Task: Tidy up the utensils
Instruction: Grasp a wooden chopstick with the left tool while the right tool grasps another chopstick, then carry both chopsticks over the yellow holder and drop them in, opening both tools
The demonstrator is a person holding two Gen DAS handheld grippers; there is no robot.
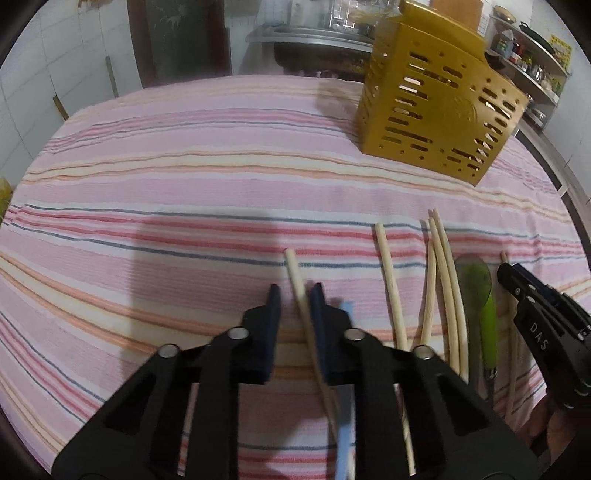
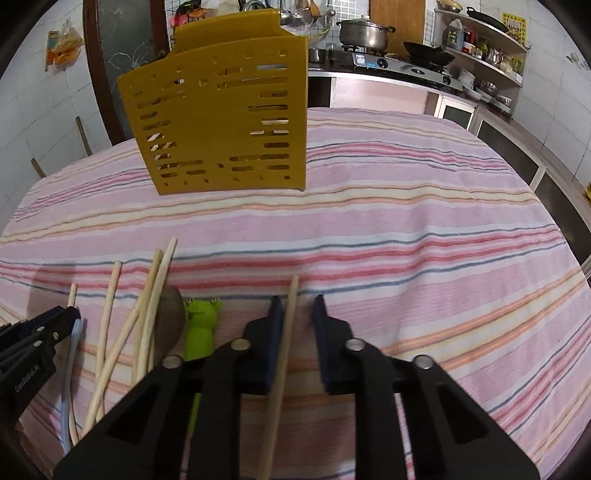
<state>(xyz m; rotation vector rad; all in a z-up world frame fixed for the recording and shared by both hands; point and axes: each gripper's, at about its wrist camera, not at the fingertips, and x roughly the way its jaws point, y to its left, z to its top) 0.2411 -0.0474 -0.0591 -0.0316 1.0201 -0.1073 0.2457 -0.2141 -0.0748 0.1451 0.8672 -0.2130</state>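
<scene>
cloth point(image 1: 184, 166): woven, matt | holder point(image 2: 221, 122): smooth plastic | chopsticks point(image 1: 448, 280): pale wood

Mustard caddy point(image 2: 221, 118), pink-striped cloth point(image 2: 406, 229)

A table covered by a pink striped cloth point(image 2: 369, 221). A gold slotted utensil holder point(image 2: 221, 122) stands at eleven o'clock. Pale chopsticks point(image 2: 147, 314) and a green frog-handled spoon point(image 2: 201, 325) lie at eight o'clock.

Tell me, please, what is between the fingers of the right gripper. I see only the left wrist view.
Observer: One chopstick lies between the open fingers of the right gripper, near its left finger, not clamped.
Operator: What is on the green utensil?
Observer: Its green handle bears a frog face.
Operator: What is behind the yellow holder?
Observer: A steel pot sits on a stove, to the right behind the holder.
</scene>
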